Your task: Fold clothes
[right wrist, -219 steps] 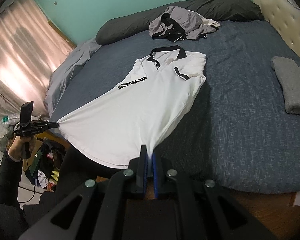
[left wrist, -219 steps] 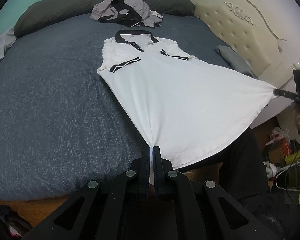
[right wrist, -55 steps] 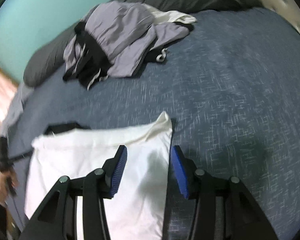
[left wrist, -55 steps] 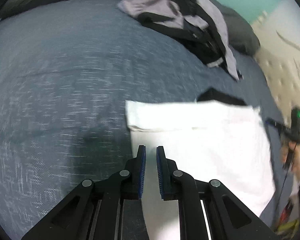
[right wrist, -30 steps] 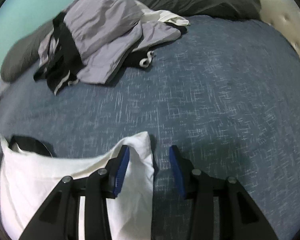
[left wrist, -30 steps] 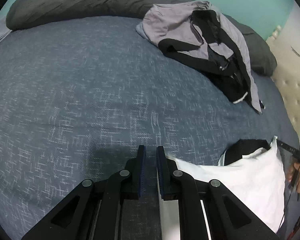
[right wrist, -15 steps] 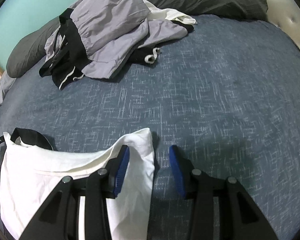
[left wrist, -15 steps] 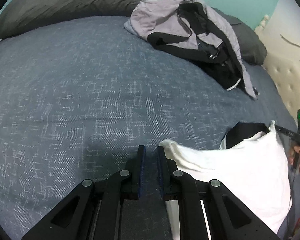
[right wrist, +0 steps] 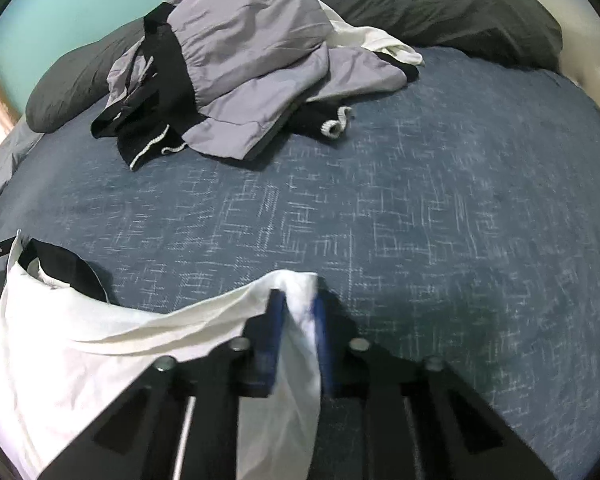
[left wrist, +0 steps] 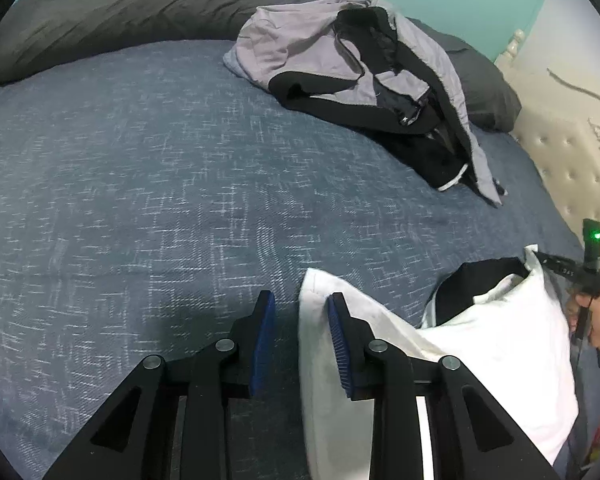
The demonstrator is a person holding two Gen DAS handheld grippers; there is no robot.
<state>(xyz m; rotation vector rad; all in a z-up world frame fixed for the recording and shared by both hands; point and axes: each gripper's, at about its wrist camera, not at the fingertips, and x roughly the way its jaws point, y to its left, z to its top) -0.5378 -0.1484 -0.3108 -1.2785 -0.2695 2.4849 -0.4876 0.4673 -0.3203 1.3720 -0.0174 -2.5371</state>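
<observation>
The white shirt with a black collar lies folded on the blue bedspread. In the left wrist view my left gripper is opening its jaws. The shirt's near corner sits between them against the right pad, and the left pad stands apart from it. My right gripper is closing, and the shirt's other corner fills the gap between its blue pads. From the left wrist view, the right gripper shows at the shirt's far corner, with a hand on it.
A pile of grey and black clothes lies at the back of the bed, in front of a dark grey pillow. A cream tufted headboard borders the right side. The same pile shows in the right wrist view.
The left jaws have widened around the shirt's corner. The right jaws have come together on the other corner, which now bunches up between the pads.
</observation>
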